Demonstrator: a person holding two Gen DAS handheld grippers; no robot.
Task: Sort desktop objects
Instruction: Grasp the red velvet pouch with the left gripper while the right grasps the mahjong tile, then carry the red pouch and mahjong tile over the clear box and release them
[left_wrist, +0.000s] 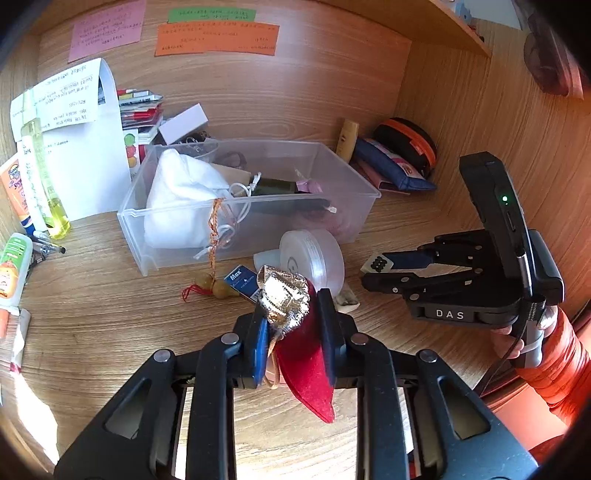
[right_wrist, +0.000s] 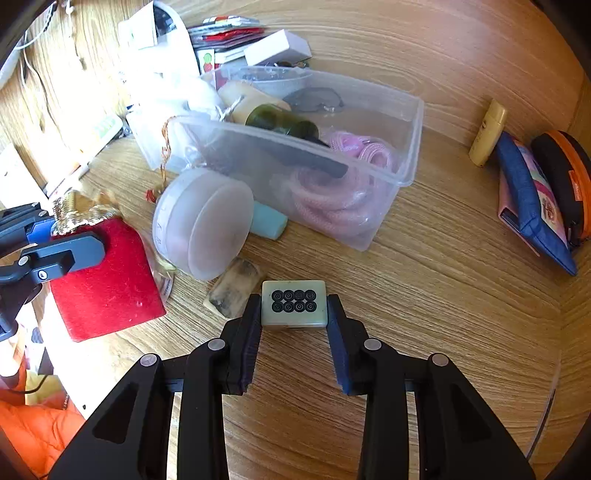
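Observation:
My left gripper (left_wrist: 293, 314) is shut on a red velvet pouch with a gold top (left_wrist: 295, 332) and holds it above the desk in front of the clear plastic bin (left_wrist: 184, 221). The pouch (right_wrist: 107, 284) and the left gripper (right_wrist: 44, 236) also show at the left of the right wrist view. My right gripper (right_wrist: 293, 314) is shut on a pale green mahjong tile with black circles (right_wrist: 294, 304), in front of the bin (right_wrist: 413, 147). In the left wrist view the right gripper (left_wrist: 376, 271) holds the tile (left_wrist: 378, 264) to the right.
The bin holds a white bag (left_wrist: 181, 199), a dark green bottle (right_wrist: 284, 123) and pink rope (right_wrist: 332, 199). A round clear container (right_wrist: 203, 221), a teal eraser (right_wrist: 267, 221), a worn tile (right_wrist: 232, 291) and a blue box (left_wrist: 240, 282) lie before it. Pouches (right_wrist: 532, 199) lie right; bottles (left_wrist: 40, 177) stand left.

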